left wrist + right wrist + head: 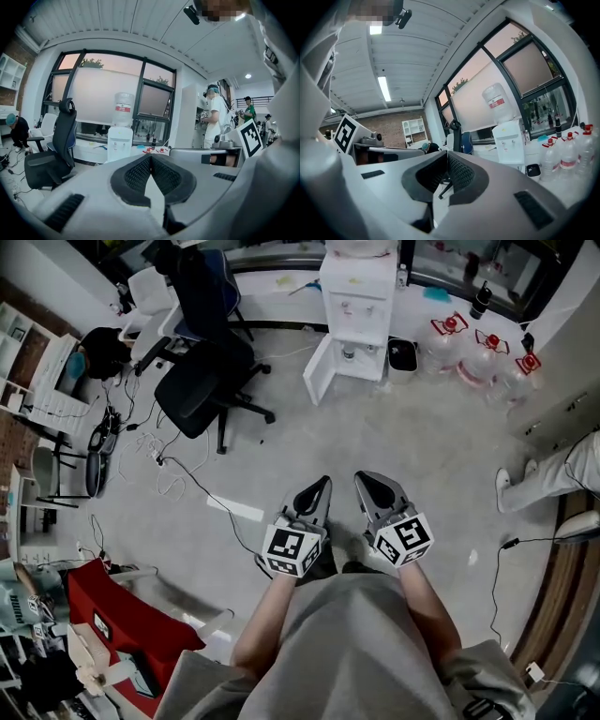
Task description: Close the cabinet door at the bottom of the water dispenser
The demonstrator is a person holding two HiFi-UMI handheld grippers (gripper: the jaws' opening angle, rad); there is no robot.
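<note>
Both of my grippers are clenched on nothing: the left gripper (324, 482) and the right gripper (361, 477) each have their ribbed pads pressed tip to tip, and the two are held side by side, close together. They point toward the water dispenser (356, 296) but are well apart from it, with bare concrete floor (412, 442) between. The dispenser stands against the window wall with a water bottle (124, 108) upside down on top. Its bottom cabinet door (319, 369) stands swung open, angled out from the dispenser's base toward the side where the black office chair (202, 381) sits. Just beside the dispenser on the opposite side is a small dark-topped bin (403, 354), and beyond that, several clear water jugs with red caps (483, 357) stand on the floor. Farther out from the dispenser on that jug side, a person's leg in light trousers (553, 474) shows at the edge of the head view.
</note>
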